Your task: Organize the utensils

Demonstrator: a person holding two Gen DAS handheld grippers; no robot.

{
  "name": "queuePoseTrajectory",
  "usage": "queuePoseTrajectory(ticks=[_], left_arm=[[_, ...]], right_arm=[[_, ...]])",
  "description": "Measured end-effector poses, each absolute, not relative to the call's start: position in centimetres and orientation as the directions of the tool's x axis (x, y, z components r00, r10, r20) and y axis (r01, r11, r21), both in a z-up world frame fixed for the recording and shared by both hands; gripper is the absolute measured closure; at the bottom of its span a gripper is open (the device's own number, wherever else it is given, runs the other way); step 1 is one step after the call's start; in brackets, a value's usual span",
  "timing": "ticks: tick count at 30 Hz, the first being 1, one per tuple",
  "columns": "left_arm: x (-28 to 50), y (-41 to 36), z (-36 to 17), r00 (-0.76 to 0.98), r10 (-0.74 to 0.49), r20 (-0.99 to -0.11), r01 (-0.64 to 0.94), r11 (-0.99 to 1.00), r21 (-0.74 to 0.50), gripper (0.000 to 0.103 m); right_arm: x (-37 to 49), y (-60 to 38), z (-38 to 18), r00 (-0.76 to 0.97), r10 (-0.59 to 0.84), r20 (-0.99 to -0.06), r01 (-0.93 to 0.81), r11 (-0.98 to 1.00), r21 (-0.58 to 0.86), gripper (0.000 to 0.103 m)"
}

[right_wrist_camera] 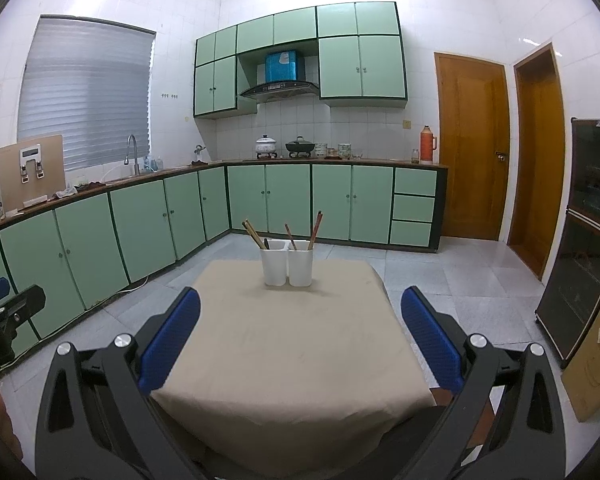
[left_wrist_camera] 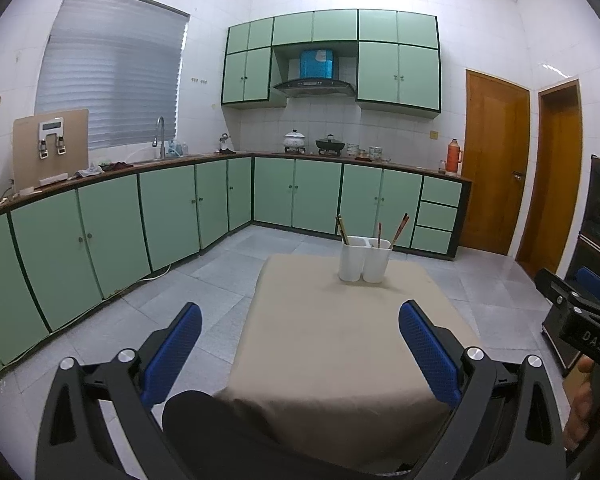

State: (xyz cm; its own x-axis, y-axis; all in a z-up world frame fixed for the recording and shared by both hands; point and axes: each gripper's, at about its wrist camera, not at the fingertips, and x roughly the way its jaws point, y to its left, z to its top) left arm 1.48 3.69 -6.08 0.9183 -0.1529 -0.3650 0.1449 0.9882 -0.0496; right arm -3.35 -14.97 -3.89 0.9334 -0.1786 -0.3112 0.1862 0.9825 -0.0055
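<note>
Two white cups (left_wrist_camera: 365, 259) stand side by side at the far end of the table (left_wrist_camera: 332, 340) in the left wrist view, chopsticks (left_wrist_camera: 400, 227) poking out of both, and the left gripper (left_wrist_camera: 300, 346) hangs back near the close edge with fingers (left_wrist_camera: 172, 356) wide and empty. Over to the right wrist view: same cups (right_wrist_camera: 287, 263), sticks (right_wrist_camera: 315, 229) leaning outward, right gripper (right_wrist_camera: 300, 336) spread wide too, holding nothing, well apart from them. The risk, I'd say: those cups look tall and light, so a sideways tug on a leaning stick could tip one over.
</note>
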Motion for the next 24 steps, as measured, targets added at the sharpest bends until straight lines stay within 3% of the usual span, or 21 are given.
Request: queuePoseTrajectory(ticks=[24], left_arm=[[1.53, 3.74, -5.96, 0.918, -0.150, -0.367, 0.141, 0.989, -0.051, 0.006]], right_arm=[[-3.49, -14.99, -3.74, 0.934, -0.179, -0.310, 0.187, 0.982, -0.002, 0.005]])
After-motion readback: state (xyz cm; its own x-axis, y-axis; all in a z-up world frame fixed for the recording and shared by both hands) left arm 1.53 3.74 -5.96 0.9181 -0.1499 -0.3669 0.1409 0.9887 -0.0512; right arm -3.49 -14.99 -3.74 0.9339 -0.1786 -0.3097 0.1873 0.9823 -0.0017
